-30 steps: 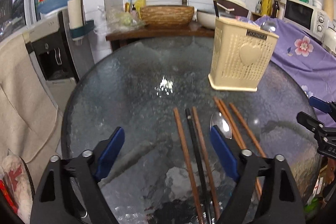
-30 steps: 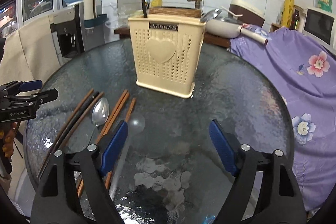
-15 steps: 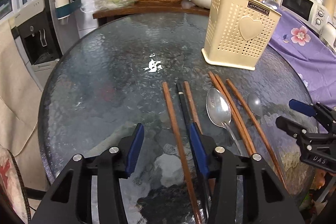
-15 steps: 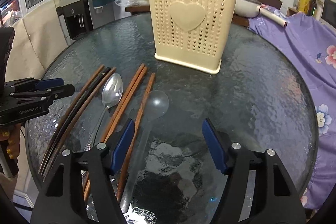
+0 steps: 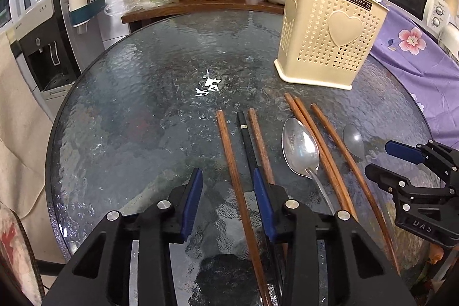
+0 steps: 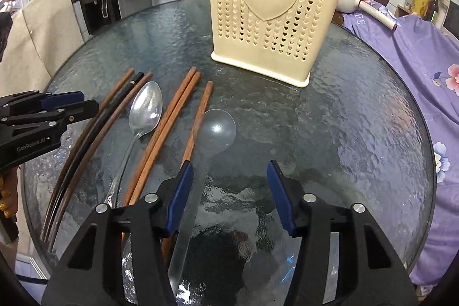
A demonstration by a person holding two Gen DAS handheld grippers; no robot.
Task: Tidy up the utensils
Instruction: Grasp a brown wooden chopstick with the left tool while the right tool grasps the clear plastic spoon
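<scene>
On the round textured-glass table [image 5: 120, 111] the cream perforated plastic utensil basket [image 6: 269, 13] stands upright toward the far side, and the utensils lie side by side nearer the cameras. In the right wrist view, from left to right: two brown wooden chopsticks [image 6: 86, 134] flanking a black chopstick [image 6: 94, 122], a shiny metal spoon [image 6: 145, 109], a touching pair of brown chopsticks [image 6: 169, 116], one more brown chopstick [image 6: 199, 116], and a translucent plastic spoon [image 6: 218, 129]

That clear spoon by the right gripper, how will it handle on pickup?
The clear spoon looks like thin plastic, so probably light and stiff. It lies flat on the glass table, so it may skid. The closing right gripper isn't touching it.
</scene>
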